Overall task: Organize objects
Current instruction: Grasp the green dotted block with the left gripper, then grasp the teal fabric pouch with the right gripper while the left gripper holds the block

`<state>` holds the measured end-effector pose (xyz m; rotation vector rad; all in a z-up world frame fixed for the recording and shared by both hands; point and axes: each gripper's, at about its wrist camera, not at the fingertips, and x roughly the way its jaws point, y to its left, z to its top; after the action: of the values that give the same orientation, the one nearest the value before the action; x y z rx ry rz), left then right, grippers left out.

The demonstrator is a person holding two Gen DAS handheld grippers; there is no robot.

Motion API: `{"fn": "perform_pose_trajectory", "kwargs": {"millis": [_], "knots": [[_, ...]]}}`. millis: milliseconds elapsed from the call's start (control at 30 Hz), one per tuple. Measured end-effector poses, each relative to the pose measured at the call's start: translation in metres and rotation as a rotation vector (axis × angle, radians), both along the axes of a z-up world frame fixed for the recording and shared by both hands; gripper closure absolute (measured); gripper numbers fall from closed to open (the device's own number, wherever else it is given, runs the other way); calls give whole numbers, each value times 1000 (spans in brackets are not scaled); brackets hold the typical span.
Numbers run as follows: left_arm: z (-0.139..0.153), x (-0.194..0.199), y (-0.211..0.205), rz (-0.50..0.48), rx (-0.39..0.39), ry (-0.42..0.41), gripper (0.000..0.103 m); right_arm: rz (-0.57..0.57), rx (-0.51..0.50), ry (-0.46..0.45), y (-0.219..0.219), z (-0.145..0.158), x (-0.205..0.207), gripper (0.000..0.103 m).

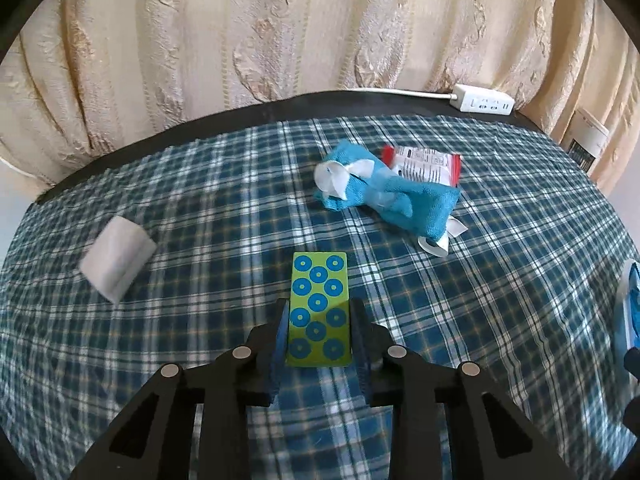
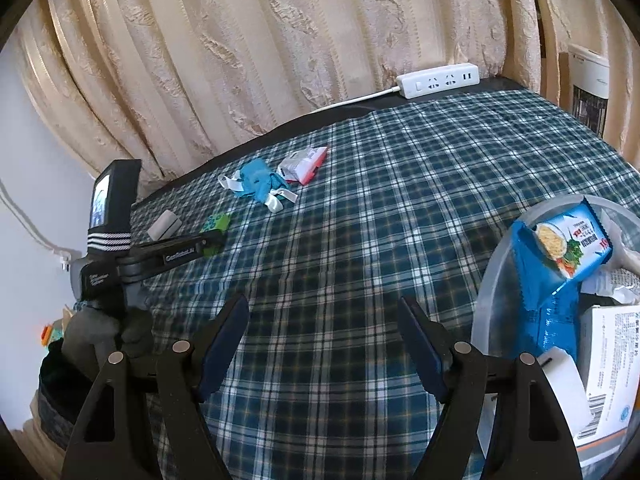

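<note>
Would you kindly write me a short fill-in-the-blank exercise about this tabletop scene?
1. The left gripper is shut on a green box printed with ____ circles.
2. The right gripper holds ____.
3. The power strip is coloured ____.

Missing words: blue; nothing; white

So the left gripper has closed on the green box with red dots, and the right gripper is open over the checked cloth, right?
Nearly: the left wrist view shows blue dots, not red. The left gripper has closed on the green box, and the right gripper is open over the checked cloth.
</note>
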<state>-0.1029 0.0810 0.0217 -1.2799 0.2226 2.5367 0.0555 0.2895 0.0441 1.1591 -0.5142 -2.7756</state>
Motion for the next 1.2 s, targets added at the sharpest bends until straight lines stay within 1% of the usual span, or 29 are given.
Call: {"fn": "perform_pose_trajectory", "kwargs": {"millis": [233, 300, 500, 600, 733, 867, 1033, 1200], "knots": [[12, 16, -18, 38, 12, 30, 72, 49, 44, 16, -18, 13, -14, 26], [14, 21, -24, 56, 4, 45, 72, 66, 60, 21, -24, 17, -21, 26], [16, 24, -39, 90, 28, 67, 72, 115, 97, 29, -48, 22, -58, 26], [16, 24, -43, 97, 44, 67, 72, 120, 123, 15, -58, 17, -81, 26], [15, 24, -48, 101, 58, 69, 72, 108, 150, -23, -68, 3, -114, 26], [17, 26, -52, 105, 61, 80, 72, 90, 138, -45, -72, -8, -150, 26], [18, 24, -59, 124, 67, 77, 72, 120, 85, -48, -77, -14, -187, 26], [14, 22, -64, 140, 69, 59, 72, 148, 102, -33, -85, -18, -218, 26]]}}
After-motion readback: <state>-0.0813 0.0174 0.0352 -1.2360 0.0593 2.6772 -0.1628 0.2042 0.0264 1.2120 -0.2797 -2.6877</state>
